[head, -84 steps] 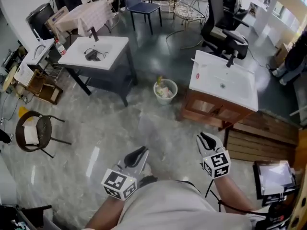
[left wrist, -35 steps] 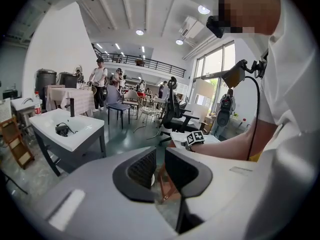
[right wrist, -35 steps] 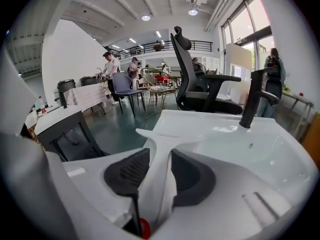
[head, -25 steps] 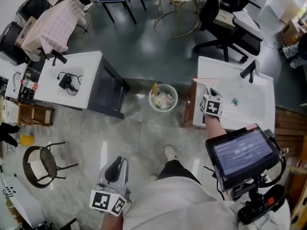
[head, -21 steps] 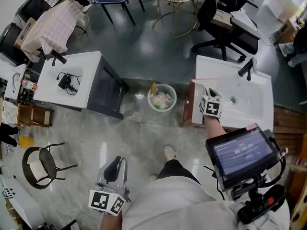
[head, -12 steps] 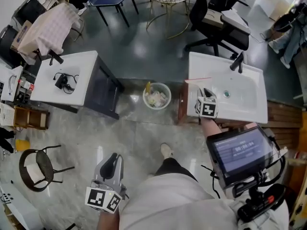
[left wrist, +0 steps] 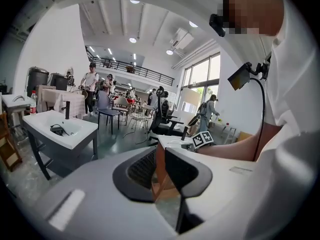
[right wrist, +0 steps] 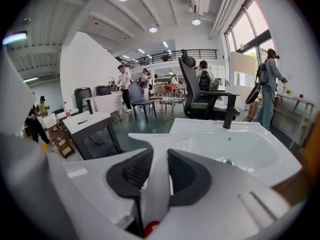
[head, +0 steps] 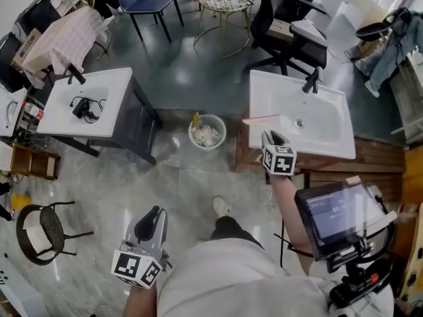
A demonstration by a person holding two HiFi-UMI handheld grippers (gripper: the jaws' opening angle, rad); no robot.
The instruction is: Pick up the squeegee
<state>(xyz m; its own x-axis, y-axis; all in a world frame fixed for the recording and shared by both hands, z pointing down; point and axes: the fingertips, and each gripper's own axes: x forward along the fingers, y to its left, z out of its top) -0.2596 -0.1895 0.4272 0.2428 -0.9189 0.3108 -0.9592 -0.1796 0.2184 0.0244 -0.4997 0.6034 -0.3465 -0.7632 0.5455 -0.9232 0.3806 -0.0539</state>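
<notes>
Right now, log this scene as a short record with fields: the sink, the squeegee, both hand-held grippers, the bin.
sink: white, on a wooden cabinet, black tap at the back
squeegee: blade over the sink's left side, white handle between the right jaws
right hand-held gripper: shut on the squeegee
left hand-held gripper: jaws slightly apart, empty, held low
bin: on the floor, left of the sink, rubbish inside
</notes>
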